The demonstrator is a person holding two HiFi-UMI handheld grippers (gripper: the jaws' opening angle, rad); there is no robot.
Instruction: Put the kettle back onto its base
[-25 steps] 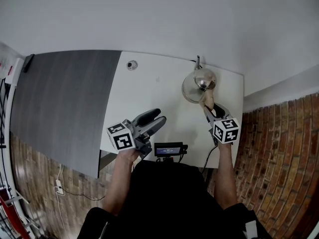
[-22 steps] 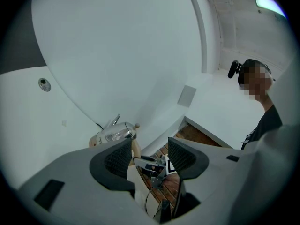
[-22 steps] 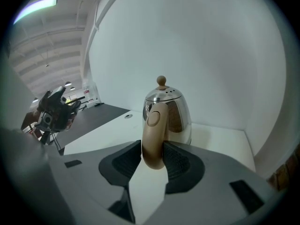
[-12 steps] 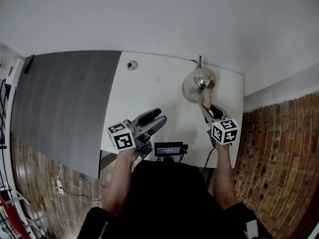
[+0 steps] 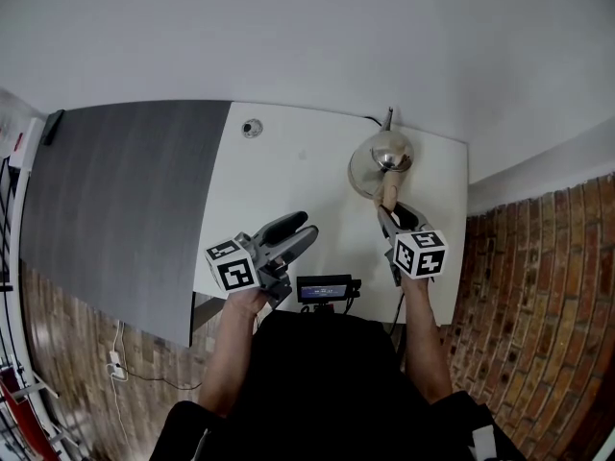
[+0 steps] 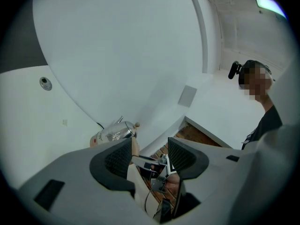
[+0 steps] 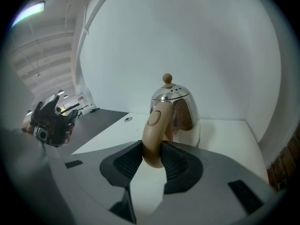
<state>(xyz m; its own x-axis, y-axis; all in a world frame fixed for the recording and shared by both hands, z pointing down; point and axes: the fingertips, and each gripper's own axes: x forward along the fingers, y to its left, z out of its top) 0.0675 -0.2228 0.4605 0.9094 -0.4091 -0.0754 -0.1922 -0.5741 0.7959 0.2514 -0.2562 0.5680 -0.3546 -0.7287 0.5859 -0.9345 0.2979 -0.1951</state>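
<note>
**Item:** kettle [image 7: 180,109]. Polished steel, domed body, tan curved handle [image 7: 153,125], round knob [image 7: 167,78] on the lid.

**Place:** upright on the white bench [image 5: 288,171], at its far right part and near the wall. No view shows the base apart from the body, so I cannot tell whether the kettle sits on it.

**Right claw** [image 7: 152,159]**:** the jaws have just been closing with the handle between them. They are now clenched on the handle's lower curve, one ribbed pad pressing on each side.

**Left claw** [image 6: 149,156]**:** released, with the jaws apart and nothing between them. It is held over the bench's near edge, well apart from the kettle.

**Handling (judged):**
- The kettle is rigid throughout and will not give under the pads.
- The mirror-smooth steel body looks slick and too wide to clamp, so it is a poor place to hold.
- The matte, narrow handle is the right hold and fits between the pads.
- The weight depends on any water inside, which is unseen, so treat it as moderately heavy.
- A grip low on the handle puts the body's mass out in front of the pads, so the kettle will probably try to pivot spout-down when lifted.
- A firm clamp and a level carry suit it.
- The lid may sit loose, so keep the kettle upright.
</note>
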